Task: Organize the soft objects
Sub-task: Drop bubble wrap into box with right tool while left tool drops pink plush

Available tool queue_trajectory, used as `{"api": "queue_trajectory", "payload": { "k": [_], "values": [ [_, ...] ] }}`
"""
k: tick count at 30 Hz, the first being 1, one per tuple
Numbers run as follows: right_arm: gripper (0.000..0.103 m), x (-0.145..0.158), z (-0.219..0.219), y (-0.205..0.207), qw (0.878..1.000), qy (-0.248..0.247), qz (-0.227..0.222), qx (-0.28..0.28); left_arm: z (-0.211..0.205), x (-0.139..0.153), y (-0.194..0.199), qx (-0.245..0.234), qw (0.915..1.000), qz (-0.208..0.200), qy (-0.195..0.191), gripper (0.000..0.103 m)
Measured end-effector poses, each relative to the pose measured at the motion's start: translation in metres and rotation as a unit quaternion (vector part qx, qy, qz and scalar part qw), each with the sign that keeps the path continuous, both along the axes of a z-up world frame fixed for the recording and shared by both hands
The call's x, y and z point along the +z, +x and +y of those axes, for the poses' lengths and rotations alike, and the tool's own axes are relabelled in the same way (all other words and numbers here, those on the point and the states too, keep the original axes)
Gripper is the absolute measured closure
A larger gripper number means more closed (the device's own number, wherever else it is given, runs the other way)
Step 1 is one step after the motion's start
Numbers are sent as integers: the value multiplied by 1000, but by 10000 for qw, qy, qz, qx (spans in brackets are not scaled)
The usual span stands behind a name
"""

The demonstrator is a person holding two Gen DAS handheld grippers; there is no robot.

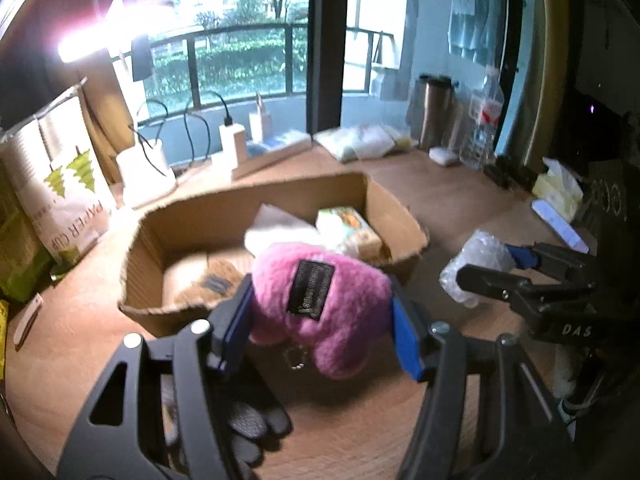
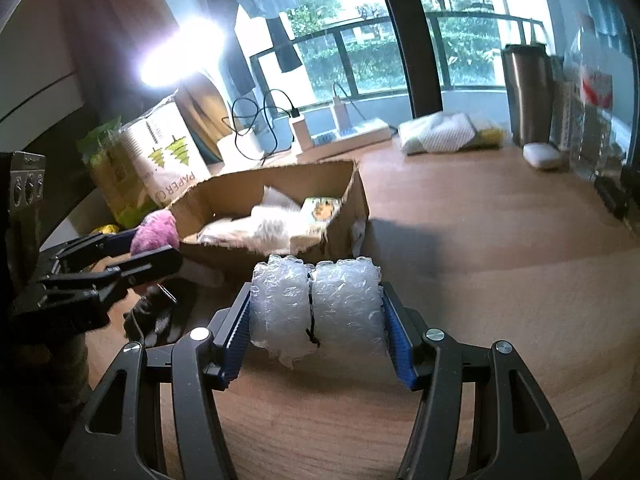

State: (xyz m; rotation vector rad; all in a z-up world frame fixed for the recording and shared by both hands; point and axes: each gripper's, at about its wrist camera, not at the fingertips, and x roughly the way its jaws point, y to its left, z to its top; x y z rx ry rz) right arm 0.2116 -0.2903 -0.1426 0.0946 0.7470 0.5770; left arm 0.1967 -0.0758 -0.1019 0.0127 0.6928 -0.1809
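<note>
My left gripper (image 1: 320, 320) is shut on a pink plush toy (image 1: 320, 304) with a black label and holds it above the table just in front of an open cardboard box (image 1: 200, 216). The box holds a tissue pack (image 1: 352, 228), white soft items and a tan item. My right gripper (image 2: 316, 312) is shut on a roll of bubble wrap (image 2: 316, 300) tied with a black band, in front of the box (image 2: 352, 192). In the left wrist view the right gripper (image 1: 500, 268) and bubble wrap (image 1: 472, 264) show at the right. In the right wrist view the left gripper (image 2: 152, 248) and pink toy (image 2: 156, 232) show at the left.
A black glove (image 1: 248, 420) lies on the wooden table (image 2: 500, 280) under my left gripper. A paper-cup bag (image 1: 68, 188) stands at the left. Chargers and cables, a steel tumbler (image 2: 528, 92), a water bottle, a white case and folded cloths line the back edge by the window.
</note>
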Motion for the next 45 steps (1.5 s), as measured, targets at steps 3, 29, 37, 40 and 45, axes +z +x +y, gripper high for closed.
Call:
{"api": "queue_trajectory", "payload": {
  "k": [3,29,37,40,45],
  "values": [
    [41,9,5,3,10000,-28,-89,-22,9,10,2,41,9998,-200,-28,41],
    [41,32,66,39,9979,-589,-273,-45,69,16,42,41,9963,-549,-653,41],
    [41,25,73,55,9977,-670,-124,-65,72,-4,66,134,9973,-209,-696,39],
    [41,20,75,60,9975,-702,-54,-67,75,-11,73,187,9975,-114,-665,39],
    [40,13,76,68,9971,-754,66,-107,78,-23,83,292,9976,139,-613,36]
  ]
}}
